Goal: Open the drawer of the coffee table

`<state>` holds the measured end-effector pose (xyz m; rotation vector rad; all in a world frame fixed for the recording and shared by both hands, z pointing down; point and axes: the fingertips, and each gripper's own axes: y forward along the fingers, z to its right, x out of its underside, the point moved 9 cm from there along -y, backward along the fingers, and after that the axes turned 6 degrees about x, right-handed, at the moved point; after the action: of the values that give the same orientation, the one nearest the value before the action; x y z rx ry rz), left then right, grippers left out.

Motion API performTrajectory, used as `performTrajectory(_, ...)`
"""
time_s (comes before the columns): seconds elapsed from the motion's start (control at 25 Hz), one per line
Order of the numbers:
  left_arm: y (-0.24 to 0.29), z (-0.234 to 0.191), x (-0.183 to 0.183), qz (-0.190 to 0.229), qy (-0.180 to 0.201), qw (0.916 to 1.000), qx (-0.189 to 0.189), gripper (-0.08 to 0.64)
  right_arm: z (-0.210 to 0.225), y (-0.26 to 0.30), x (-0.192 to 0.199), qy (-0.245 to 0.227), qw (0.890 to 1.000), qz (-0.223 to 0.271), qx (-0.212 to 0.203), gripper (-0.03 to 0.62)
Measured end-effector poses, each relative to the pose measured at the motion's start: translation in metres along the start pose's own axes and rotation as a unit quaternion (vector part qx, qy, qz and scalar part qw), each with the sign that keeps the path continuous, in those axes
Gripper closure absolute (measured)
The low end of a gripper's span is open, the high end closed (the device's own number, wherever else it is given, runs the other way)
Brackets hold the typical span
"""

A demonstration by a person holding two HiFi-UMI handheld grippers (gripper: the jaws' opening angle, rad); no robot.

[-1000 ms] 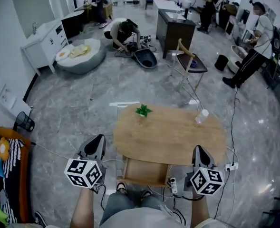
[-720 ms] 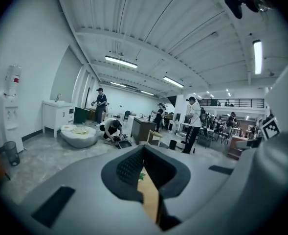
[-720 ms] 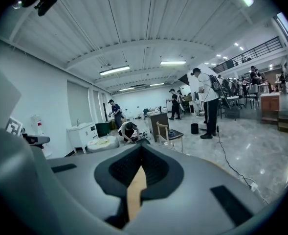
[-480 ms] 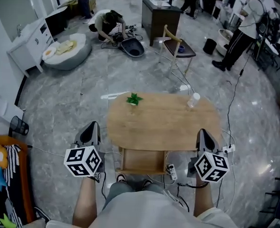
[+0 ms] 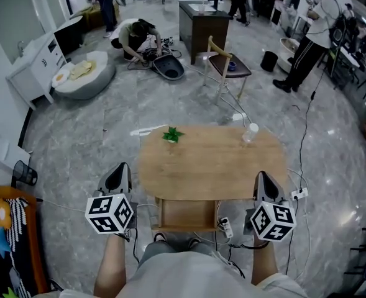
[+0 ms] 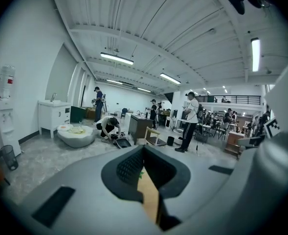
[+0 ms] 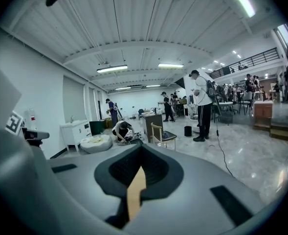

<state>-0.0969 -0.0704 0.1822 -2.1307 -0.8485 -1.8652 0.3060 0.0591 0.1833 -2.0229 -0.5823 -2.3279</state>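
Note:
The oval wooden coffee table stands right in front of me. A wooden drawer box juts out from under its near edge, toward my legs. My left gripper hovers off the table's left end, jaws together and empty. My right gripper hangs off the right end, its jaws likewise together with nothing held. In the left gripper view, the left gripper shows only a thin strip of tabletop past its jaws. The right gripper in its own view frames a similar strip of tabletop.
A small green plant and a clear bottle stand on the tabletop's far edge. Power strips and cables lie on the floor by the drawer. A wooden chair stands beyond the table, with several people farther back.
The head view has shifted, so the room's far side shows more. Both grippers keep their places at the table's two ends; the right one drifted slightly.

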Motion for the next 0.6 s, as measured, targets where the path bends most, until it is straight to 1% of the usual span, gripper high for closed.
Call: performTrajectory(0.6,-0.005,0.005,0.0,-0.004,0.003,0.9999,0.013,0.565,0.001,-0.019,-0.003,-0.008,1.0,0.009,0.01,0.594)
